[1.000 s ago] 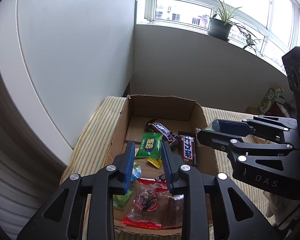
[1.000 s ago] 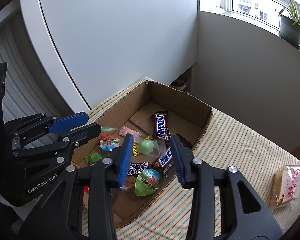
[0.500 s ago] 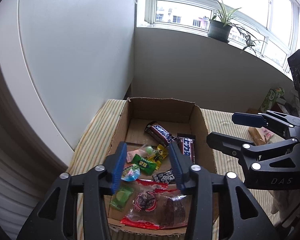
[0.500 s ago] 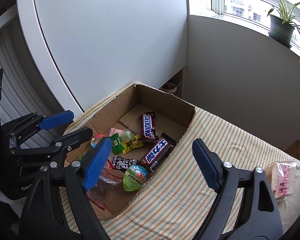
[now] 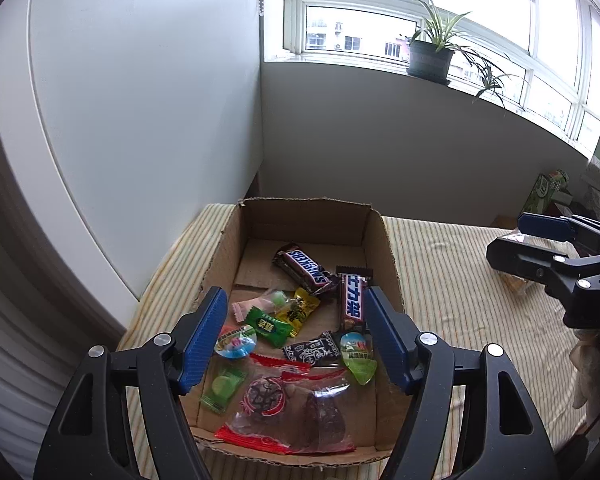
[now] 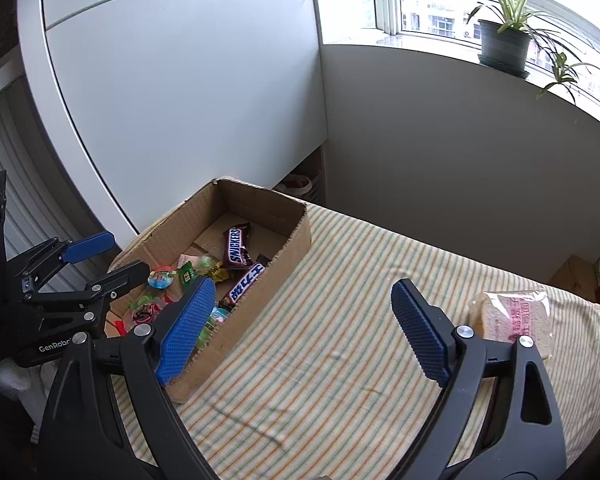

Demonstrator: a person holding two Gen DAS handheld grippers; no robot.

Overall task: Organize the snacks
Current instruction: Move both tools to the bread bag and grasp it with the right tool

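An open cardboard box [image 5: 384,240] sits on a striped cloth and holds several snacks: a Snickers bar [image 5: 306,268], a second chocolate bar [image 5: 351,300], a green candy [image 5: 269,326], a jelly cup [image 5: 358,356] and a clear red-edged bag [image 5: 296,404]. My left gripper [image 5: 294,300] hovers over the box's near end, its jaws opening with nothing between the pads. My right gripper [image 6: 304,292] hangs over the cloth to the right of the box [image 6: 260,300], its jaws also opening and holding nothing. A wrapped bread packet [image 6: 516,316] lies on the cloth at the right.
The striped cloth [image 6: 340,360] stretches between the box and the bread packet. A white cabinet panel [image 5: 120,120] stands behind the box at the left. A potted plant [image 5: 430,58] is on the windowsill, and a green carton [image 5: 548,192] sits far right.
The left jaws spread apart and the green candy they held now lies in the box. The right jaws opened wide and the right gripper swung rightward from the box to over the cloth.
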